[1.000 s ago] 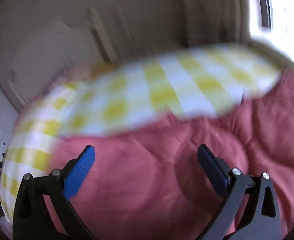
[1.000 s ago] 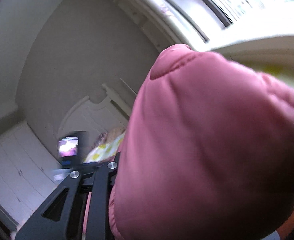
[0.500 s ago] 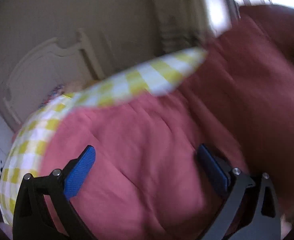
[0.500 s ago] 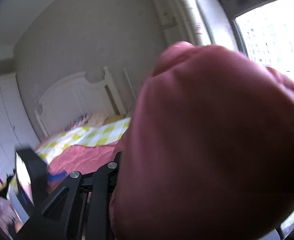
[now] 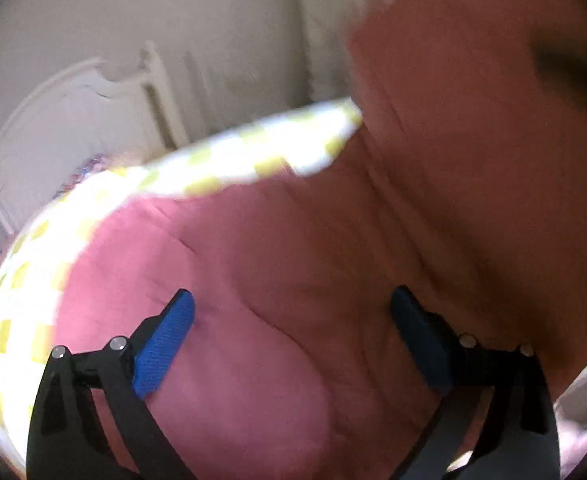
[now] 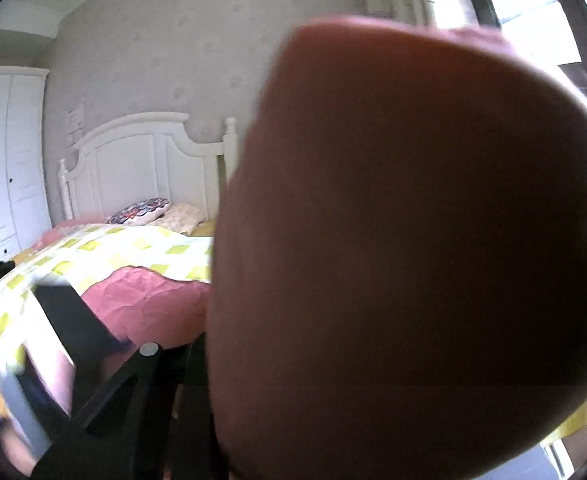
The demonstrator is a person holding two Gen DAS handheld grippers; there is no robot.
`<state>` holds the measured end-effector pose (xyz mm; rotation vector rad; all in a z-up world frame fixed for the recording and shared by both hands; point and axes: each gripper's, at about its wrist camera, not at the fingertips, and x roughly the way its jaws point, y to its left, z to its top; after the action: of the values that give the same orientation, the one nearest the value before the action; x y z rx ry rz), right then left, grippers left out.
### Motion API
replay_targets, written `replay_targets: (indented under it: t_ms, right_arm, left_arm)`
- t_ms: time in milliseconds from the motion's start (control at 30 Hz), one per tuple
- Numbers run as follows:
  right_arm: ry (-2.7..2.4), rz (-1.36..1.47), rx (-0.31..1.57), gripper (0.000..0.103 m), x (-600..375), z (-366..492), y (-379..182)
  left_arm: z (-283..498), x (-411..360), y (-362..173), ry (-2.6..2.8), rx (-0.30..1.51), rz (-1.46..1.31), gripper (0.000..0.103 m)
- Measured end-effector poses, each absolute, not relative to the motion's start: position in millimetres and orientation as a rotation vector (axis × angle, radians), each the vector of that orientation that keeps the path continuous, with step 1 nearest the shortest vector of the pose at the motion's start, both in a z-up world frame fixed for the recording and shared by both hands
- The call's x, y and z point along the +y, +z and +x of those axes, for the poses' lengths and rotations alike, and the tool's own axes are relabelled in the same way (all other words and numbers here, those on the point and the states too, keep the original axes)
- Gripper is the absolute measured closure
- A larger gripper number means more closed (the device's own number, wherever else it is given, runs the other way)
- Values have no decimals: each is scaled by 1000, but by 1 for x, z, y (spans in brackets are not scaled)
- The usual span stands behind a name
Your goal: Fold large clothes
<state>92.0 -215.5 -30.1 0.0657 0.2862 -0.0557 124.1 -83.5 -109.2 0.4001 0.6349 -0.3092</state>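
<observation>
A: Left tongs (image 5: 291,300)?

B: Spread wide, nothing between the blue pads (image 5: 165,344), poised just above the pink quilted padded garment (image 5: 293,240).

A: Right tongs (image 6: 209,344)?

B: Only one black finger visible; the rest buried under a thick raised bulge of the same pink cloth. Narrow and clamped on that fold, by the look of it.

A: And the garment itself?

B: Partly flat on the bed, over the yellow-and-white checked bedsheet (image 5: 229,160), with the right-hand part lifted and draping across. White wooden headboard (image 6: 141,160) well behind.

A: So, mid-fold. Best way to finish?

B: Carry the lifted edge straight over the flat part, high enough to avoid dragging the layer beneath. Hold the right grip firm until the edge lands; padded cloth probably slips easily from a narrow bite.

A: Any use for the left?

B: Pin or pinch the flat part near the intended crease, giving the fold a line to turn about. Then lower, match edge to edge, and smooth outward before letting go.

A: Risk?

B: Bunching under the fold, or catching the bedsheet along with the garment.
</observation>
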Motion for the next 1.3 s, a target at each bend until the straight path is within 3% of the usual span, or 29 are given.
replay_targets:
  t_ms: [67, 133, 333, 467, 600, 733, 900, 1033, 1167, 1300]
  right_arm:
    - [-53, 33, 288, 67, -204, 94, -29]
    - [-56, -8, 285, 67, -199, 95, -28]
    - [-88, 23, 304, 67, -197, 95, -25]
    - [-107, -27, 304, 67, -171, 108, -21]
    - [-80, -168, 279, 66, -118, 121, -22]
    - [-20, -391, 284, 66, -45, 141, -49]
    - [-10, -893, 306, 64, 35, 152, -149]
    - [-3, -891, 302, 64, 29, 151, -152]
    - [-6, -873, 266, 64, 21, 144, -153]
    - [-6, -865, 243, 64, 13, 141, -151]
  left_arm:
    - [112, -92, -116, -261, 523, 463, 5]
    - [115, -84, -104, -318, 570, 433, 8]
    - [142, 22, -48, -145, 481, 134, 8]
    - [195, 101, -57, -21, 599, -57, 8]
    - [207, 115, -94, -28, 713, -93, 9]
    - [192, 123, -108, -93, 718, -135, 9]
    - [177, 175, -97, -18, 686, -286, 10]
    - [170, 227, -92, -38, 682, -463, 8]
    - [185, 240, -94, -400, 742, -745, 2]
    - [203, 207, -81, -531, 778, -704, 2]
